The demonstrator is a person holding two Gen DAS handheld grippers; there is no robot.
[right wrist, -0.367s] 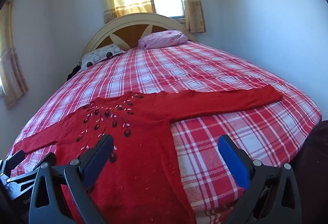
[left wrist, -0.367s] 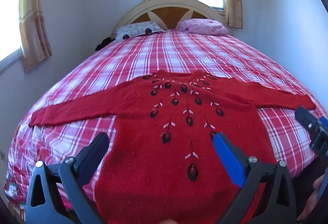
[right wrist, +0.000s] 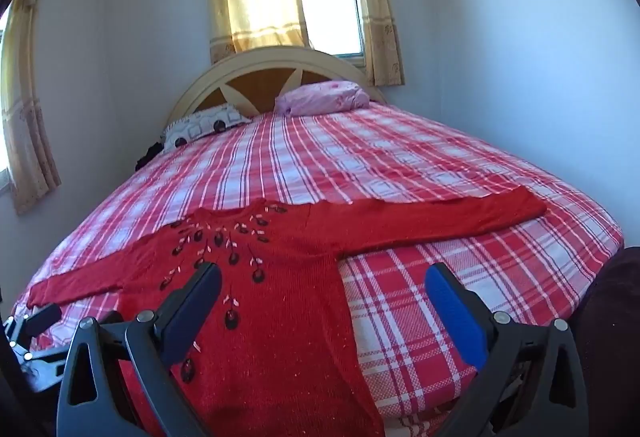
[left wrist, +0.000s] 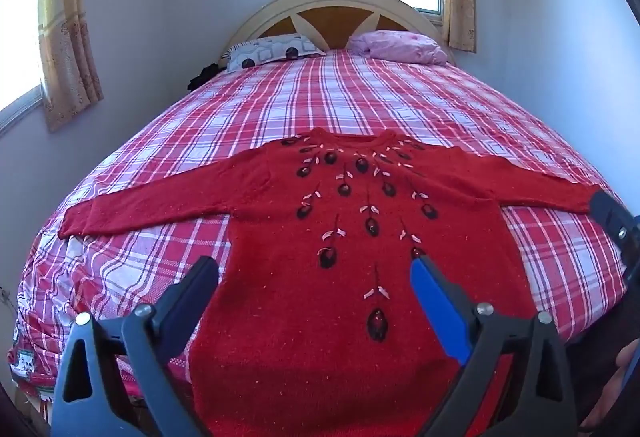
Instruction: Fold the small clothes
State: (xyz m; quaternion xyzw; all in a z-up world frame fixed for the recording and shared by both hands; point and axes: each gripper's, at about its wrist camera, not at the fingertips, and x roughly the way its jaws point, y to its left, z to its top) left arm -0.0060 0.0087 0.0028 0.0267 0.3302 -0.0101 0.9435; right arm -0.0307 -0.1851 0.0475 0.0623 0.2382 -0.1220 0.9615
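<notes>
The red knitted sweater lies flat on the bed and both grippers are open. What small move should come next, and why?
Probably bring the right gripper forward to the right sleeve to fold it inward. The red knitted sweater with dark embroidered flowers lies spread flat on the red plaid bedsheet, both sleeves out, and neither this nor the left gripper holds anything.

Plaid bed (left wrist: pixel 360 105): red sweater (left wrist: pixel 340 277) flat, two pillows (left wrist: pixel 272 51) at headboard.
</notes>
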